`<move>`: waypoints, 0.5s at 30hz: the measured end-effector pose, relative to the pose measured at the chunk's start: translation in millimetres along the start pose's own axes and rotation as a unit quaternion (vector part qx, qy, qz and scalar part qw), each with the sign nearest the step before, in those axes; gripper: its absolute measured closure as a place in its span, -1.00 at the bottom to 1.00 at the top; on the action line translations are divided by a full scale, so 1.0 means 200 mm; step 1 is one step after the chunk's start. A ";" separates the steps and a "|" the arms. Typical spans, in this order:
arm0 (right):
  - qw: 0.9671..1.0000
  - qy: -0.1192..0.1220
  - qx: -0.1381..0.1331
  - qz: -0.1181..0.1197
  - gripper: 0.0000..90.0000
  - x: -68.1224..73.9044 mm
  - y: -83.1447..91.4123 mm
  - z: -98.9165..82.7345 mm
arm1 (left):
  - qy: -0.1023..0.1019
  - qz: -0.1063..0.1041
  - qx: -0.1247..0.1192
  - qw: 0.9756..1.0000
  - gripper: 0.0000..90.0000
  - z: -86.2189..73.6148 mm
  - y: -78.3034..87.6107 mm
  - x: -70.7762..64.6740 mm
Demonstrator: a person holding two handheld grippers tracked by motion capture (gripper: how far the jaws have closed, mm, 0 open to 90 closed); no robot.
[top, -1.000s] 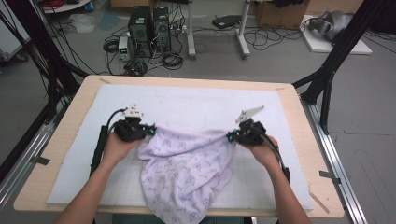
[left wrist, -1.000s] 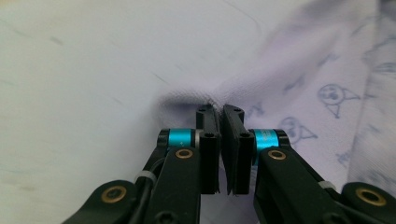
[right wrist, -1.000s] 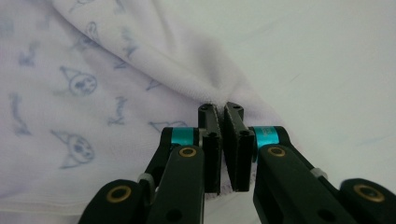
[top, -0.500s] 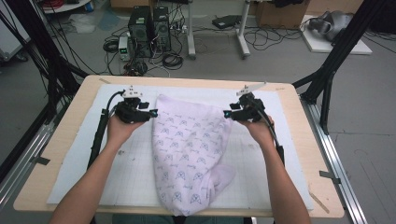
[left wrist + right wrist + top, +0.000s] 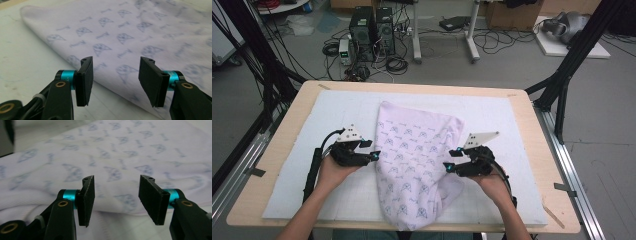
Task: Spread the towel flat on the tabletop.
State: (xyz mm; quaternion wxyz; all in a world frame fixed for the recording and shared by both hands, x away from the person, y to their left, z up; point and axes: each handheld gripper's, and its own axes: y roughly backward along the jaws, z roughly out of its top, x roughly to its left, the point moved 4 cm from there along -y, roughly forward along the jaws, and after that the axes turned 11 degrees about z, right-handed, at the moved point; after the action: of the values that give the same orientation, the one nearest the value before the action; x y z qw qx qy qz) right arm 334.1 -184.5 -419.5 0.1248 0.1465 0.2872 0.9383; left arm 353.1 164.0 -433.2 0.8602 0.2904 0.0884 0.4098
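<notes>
A white cloth (image 5: 414, 165) with a small blue print lies flat on the pale mat (image 5: 302, 130) that covers the wooden table (image 5: 267, 165). It stretches from the far middle of the mat down to the near edge, and it is narrower at the near end, where a fold bulges on its right side.

The left gripper (image 5: 374, 156) is just beside the left edge of the cloth, low over the mat. Its jaws have just been opening and they stand apart, with nothing between them. In the left gripper view the left gripper (image 5: 115, 75) looks over the edge of the cloth (image 5: 130, 37), which runs diagonally across the mat (image 5: 22, 62).

The right gripper (image 5: 447, 166) is at the right side of the cloth, over the folded part. Its jaws have also just been opening and are apart, and they hold nothing. In the right gripper view the right gripper (image 5: 116, 195) faces the cloth (image 5: 112, 152), whose soft folds lie behind the pads (image 5: 87, 200). I cannot tell if the pads touch the fabric.
</notes>
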 end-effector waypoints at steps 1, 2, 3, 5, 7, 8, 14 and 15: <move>1.000 0.000 0.000 0.000 0.03 0.00 0.00 0.00 | 0.000 0.000 0.000 1.000 -0.01 0.00 0.00 0.00; 1.000 0.002 0.001 0.016 0.01 0.06 -0.02 -0.02 | -0.005 -0.008 0.001 1.000 -0.02 -0.04 0.02 -0.04; 1.000 0.002 0.001 0.016 0.01 0.06 -0.02 -0.02 | -0.005 -0.008 0.001 1.000 -0.02 -0.04 0.02 -0.04; 0.999 0.007 -0.001 0.033 0.00 0.12 -0.05 -0.05 | -0.014 -0.016 0.010 1.000 -0.03 -0.07 0.03 -0.08; 0.999 0.014 0.013 0.037 0.00 0.16 -0.10 -0.08 | -0.013 -0.027 0.015 0.999 -0.03 -0.11 0.02 -0.11; 0.999 0.016 0.021 0.038 0.01 0.16 -0.12 -0.09 | -0.034 -0.036 0.039 0.998 0.02 -0.13 -0.01 -0.14; 0.997 0.023 0.061 0.032 0.55 0.13 -0.25 -0.11 | -0.056 -0.048 0.046 0.996 0.77 -0.12 -0.09 -0.20; 0.997 0.023 0.061 0.032 0.55 0.13 -0.25 -0.11 | -0.056 -0.048 0.046 0.996 0.88 -0.12 -0.09 -0.20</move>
State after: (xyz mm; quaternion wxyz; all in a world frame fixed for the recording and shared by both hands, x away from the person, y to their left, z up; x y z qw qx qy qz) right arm 308.9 -147.8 -460.5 0.0790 0.1410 0.3424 0.9255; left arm 329.1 135.9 -466.5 0.8682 0.3481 0.0726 0.3462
